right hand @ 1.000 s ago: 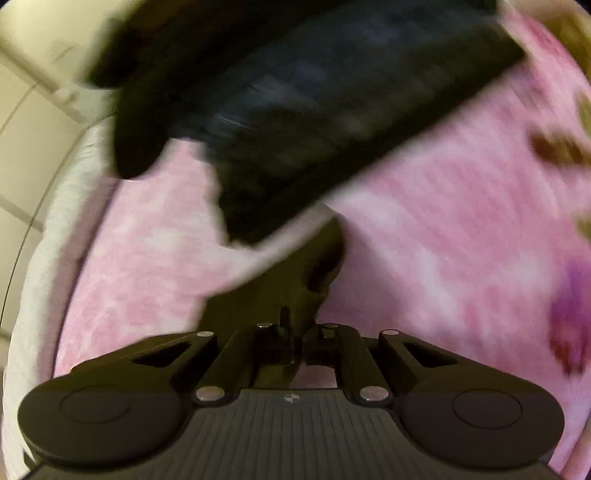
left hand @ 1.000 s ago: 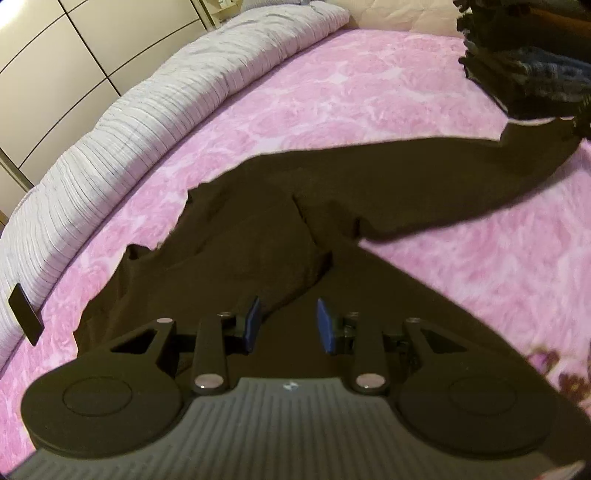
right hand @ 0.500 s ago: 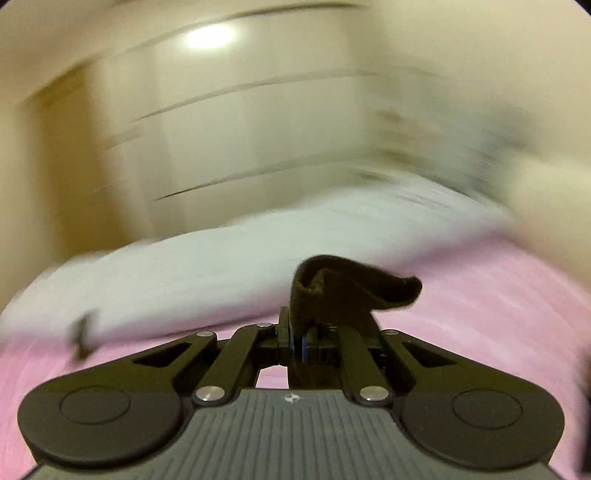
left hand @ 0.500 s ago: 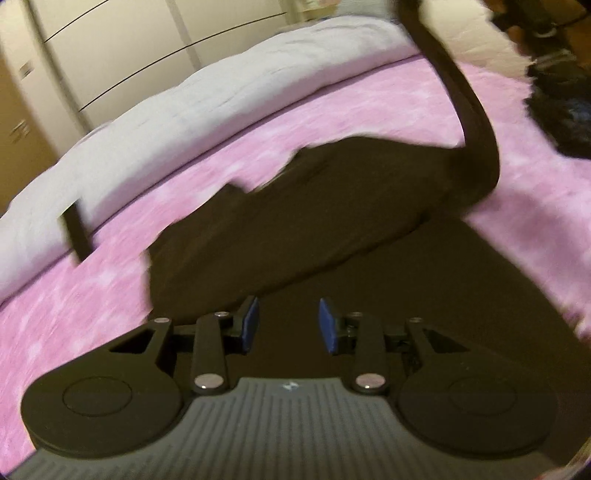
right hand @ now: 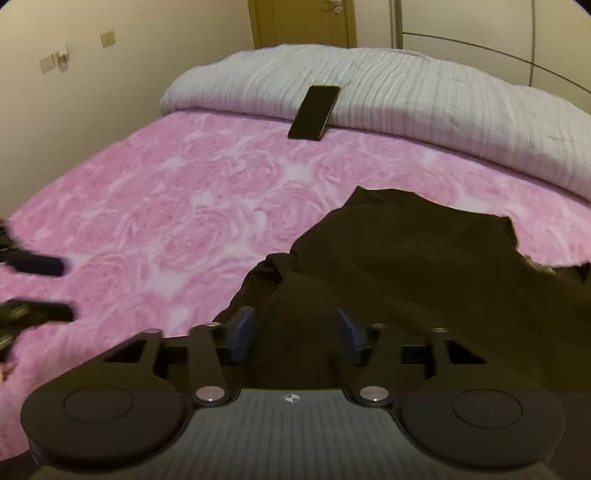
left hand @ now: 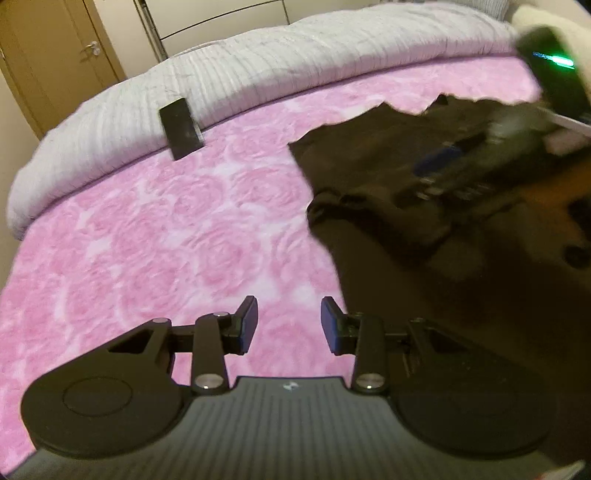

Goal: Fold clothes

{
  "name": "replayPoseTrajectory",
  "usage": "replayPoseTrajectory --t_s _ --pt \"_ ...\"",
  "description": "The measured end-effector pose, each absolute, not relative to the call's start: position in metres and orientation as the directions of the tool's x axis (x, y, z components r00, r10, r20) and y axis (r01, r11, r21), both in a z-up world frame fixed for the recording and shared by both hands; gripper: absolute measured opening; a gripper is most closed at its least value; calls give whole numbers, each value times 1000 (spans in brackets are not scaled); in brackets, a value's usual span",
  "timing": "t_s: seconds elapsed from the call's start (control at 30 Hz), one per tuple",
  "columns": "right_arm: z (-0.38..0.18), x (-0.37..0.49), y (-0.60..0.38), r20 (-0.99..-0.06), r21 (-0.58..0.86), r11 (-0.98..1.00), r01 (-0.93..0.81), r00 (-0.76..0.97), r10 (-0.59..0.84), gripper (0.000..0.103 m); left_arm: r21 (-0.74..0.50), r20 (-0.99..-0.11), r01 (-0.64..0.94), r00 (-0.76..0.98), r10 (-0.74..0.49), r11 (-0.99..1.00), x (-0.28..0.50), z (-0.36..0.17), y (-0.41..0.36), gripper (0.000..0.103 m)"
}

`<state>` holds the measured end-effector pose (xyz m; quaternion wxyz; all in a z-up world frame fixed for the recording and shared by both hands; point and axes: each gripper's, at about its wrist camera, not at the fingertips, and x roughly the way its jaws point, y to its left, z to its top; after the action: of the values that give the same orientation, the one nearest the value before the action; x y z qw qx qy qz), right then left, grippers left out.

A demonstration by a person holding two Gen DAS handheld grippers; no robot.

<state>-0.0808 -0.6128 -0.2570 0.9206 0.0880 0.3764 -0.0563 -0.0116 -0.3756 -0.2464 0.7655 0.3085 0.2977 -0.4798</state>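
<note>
A black garment (right hand: 406,258) lies crumpled on the pink rose-patterned blanket (right hand: 184,206), with a sleeve folded across its body. My right gripper (right hand: 295,330) is open just above the garment's near folded edge, nothing between its blue pads. In the left wrist view the garment (left hand: 369,177) fills the right side, and the right gripper shows there as a blur over it. My left gripper (left hand: 289,325) is open above bare blanket (left hand: 166,229), just left of the garment's edge, with nothing in it.
A rolled grey ribbed duvet (right hand: 424,96) runs along the bed's far side. A black phone (right hand: 314,110) leans against it, also visible as the phone (left hand: 181,127) in the left wrist view. Walls, a wooden door (right hand: 299,22) and wardrobe fronts stand behind the bed.
My right gripper carried the sleeve it held across the garment and let go; it now stands open. My left gripper swung left off the garment to bare blanket, staying open.
</note>
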Motion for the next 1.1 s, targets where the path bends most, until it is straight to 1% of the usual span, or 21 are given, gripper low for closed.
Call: replayPoseTrajectory --t_s 0.03,0.1,0.13,0.2,0.23,0.27,0.4,0.47,0.5,0.53,0.63,0.7,0.77,0.83,0.93,1.03,1.1 --pt "-255 -93 -619 -709 110 973 204 702 -67 55 151 -757 928 330 -564 341 -9 -248 -386 36" --pt "-250 -119 -631 -719 89 958 271 683 -127 65 78 -763 943 265 -589 323 -2 -252 -406 39" --pt "-248 -131 -638 -724 78 949 304 672 -156 66 42 -765 949 232 -601 313 1 -254 -416 39" --pt "-243 -157 -650 -733 56 928 369 646 -213 67 -43 -772 948 169 -613 316 7 -263 -437 39" --pt "-241 -169 -656 -737 44 915 401 632 -241 68 -87 -775 943 138 -616 320 10 -268 -448 41" --pt "-238 -182 -662 -740 33 901 432 616 -269 68 -131 -777 937 106 -620 325 14 -273 -459 41" --pt "-248 -226 -692 -772 18 848 530 546 -325 69 -196 -815 892 84 -574 408 27 -303 -492 41" --pt "-254 -243 -706 -783 10 829 559 519 -341 69 -269 -827 853 33 -561 447 34 -316 -502 29" --pt "-258 -251 -712 -789 3 819 574 504 -351 69 -292 -830 839 17 -558 460 35 -317 -504 5" --pt "-261 -257 -717 -790 -16 807 591 487 -372 71 -315 -832 824 0 -555 472 35 -318 -506 1" --pt "-268 -274 -729 -779 -80 768 636 441 -446 79 -368 -794 807 -16 -607 461 31 -290 -508 1" --pt "-276 -277 -732 -771 -100 769 631 440 -461 85 -406 -757 790 -8 -654 460 31 -256 -509 1" --pt "-285 -274 -732 -762 -122 784 609 449 -467 88 -445 -703 778 3 -711 443 36 -220 -512 1" --pt "-292 -269 -729 -749 -148 803 578 465 -472 88 -482 -640 771 13 -768 415 43 -185 -517 1" --pt "-298 -261 -732 -719 -160 777 609 468 -515 88 -506 -559 782 25 -829 364 52 -140 -529 1" --pt "-302 -259 -747 -690 -120 696 708 444 -571 88 -470 -530 814 49 -846 342 54 -116 -537 1" --pt "-304 -262 -761 -674 -101 620 778 405 -618 88 -429 -553 832 66 -830 352 56 -121 -539 1"
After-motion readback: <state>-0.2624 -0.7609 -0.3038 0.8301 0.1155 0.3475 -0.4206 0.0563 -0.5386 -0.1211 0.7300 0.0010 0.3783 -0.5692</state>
